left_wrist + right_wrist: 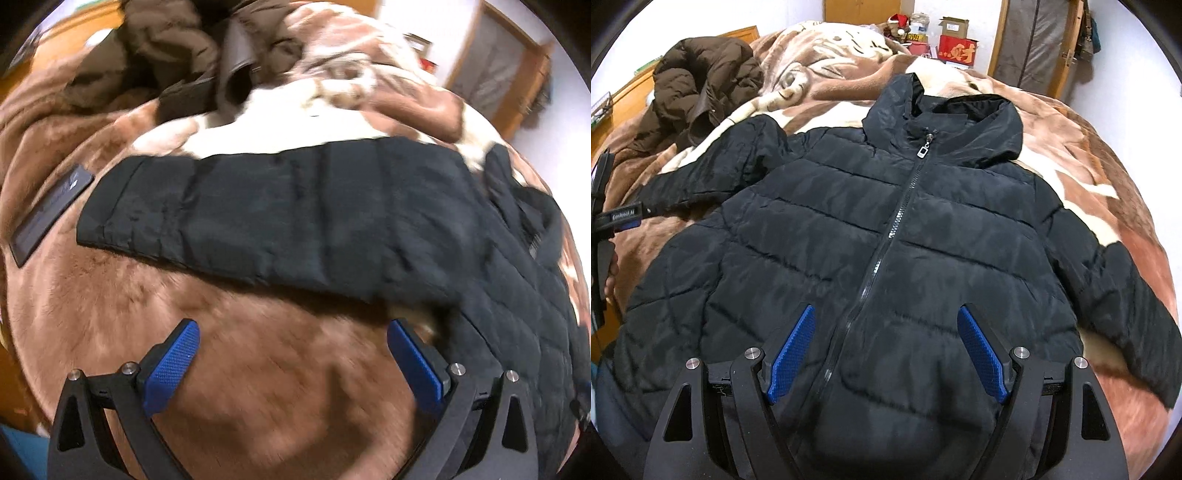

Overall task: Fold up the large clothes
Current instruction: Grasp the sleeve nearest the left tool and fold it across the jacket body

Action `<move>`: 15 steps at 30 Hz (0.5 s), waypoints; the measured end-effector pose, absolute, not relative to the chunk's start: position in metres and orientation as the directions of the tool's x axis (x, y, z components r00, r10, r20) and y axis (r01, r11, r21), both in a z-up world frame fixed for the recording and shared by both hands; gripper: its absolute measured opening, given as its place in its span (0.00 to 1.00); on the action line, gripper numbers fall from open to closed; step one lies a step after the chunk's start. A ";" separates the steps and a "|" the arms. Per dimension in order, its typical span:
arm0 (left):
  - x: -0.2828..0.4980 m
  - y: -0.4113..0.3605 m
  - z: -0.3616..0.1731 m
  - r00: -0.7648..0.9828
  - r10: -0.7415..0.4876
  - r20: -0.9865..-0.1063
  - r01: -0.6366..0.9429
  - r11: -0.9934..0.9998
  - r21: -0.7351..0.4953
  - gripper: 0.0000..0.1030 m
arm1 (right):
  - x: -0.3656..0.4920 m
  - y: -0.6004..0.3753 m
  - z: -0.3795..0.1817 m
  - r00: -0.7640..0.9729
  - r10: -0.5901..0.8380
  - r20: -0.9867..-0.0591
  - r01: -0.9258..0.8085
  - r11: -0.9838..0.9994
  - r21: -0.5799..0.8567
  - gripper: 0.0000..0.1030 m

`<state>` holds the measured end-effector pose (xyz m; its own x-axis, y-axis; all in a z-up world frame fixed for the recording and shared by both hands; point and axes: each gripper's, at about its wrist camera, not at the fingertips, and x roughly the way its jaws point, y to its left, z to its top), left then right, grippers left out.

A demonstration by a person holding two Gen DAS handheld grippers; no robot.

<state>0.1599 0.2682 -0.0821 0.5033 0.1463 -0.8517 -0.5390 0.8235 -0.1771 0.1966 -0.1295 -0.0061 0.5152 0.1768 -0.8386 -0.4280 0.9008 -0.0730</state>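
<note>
While the black jacket (886, 229) lies flat and face up on the brown blanket (1082, 155), zipped to the collar with hood at the far end, nothing looks folded yet. Both sleeves are spread out, one to the left, one to the right. The right gripper (884, 354) hangs over the near hem, jaws wide apart, holding nothing. The left gripper (293, 363) hovers just off the left sleeve (258, 221), over bare blanket, jaws released too; that view is blurred. A brown coat (701, 88) sits heaped at the far left, waiting its turn by the look of it. So I'd call this the very start: jacket laid out and smoothed, every fold to come. That left sleeve looks the likely first fold, then the right, then the body doubled over.
</note>
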 end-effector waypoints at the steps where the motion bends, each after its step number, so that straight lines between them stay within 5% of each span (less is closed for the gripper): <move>1: 0.162 0.278 -0.088 0.501 0.144 -0.853 -0.559 0.807 -0.192 0.99 | 0.201 -0.129 -0.009 0.511 0.172 -0.842 -0.428 0.901 -0.076 0.77; 11: 0.171 0.349 -0.126 0.504 0.216 -0.836 -0.698 0.672 -0.247 0.92 | 0.227 -0.137 -0.042 0.480 0.097 -0.872 -0.396 0.911 -0.116 0.77; 13: 0.176 0.355 -0.128 0.502 0.237 -0.832 -0.704 0.670 -0.235 0.82 | 0.229 -0.140 -0.046 0.475 0.093 -0.875 -0.388 0.914 -0.114 0.77; 15: 0.182 0.356 -0.126 0.509 0.236 -0.828 -0.696 0.679 -0.234 0.57 | 0.229 -0.143 -0.049 0.471 0.085 -0.878 -0.380 0.918 -0.115 0.77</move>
<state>0.1823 0.3559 -0.1256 0.5091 0.2361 -0.8277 -0.6958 0.6789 -0.2344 0.2293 -0.1430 -0.0486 0.4707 0.0851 -0.8782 -0.3802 0.9177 -0.1148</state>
